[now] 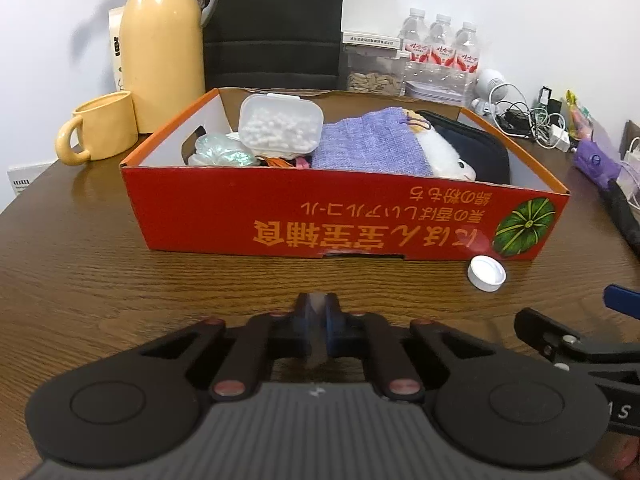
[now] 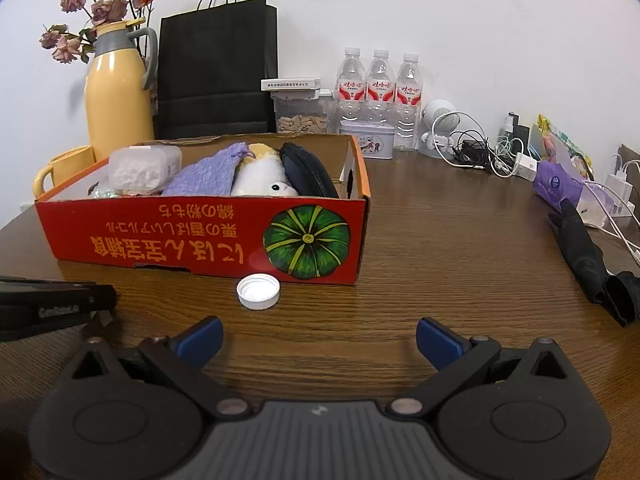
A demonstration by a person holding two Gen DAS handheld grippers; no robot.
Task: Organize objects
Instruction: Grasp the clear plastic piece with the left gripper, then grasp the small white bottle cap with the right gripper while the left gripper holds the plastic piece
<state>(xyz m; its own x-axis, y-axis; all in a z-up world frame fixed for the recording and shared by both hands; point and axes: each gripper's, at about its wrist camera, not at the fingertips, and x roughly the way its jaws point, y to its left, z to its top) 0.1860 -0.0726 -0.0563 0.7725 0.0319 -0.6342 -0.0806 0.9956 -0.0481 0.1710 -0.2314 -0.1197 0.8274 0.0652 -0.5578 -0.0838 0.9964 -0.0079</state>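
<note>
Left gripper (image 1: 318, 312) pinched closed, nothing held; right gripper (image 2: 318, 338) spread wide, empty. White bottle cap (image 2: 258, 291) lay on table just before red cardboard box (image 2: 200, 236). Judged step: reaching for cap; next needed right gripper around cap, squeeze, lift into box.

Behind the red box (image 1: 344, 216), the yellow flask (image 1: 162, 46) lost its top to the picture's edge. The box's front wall hid the lower parts of its contents. Beside it, the black umbrella (image 1: 624, 216) was cut off at the frame's side.
</note>
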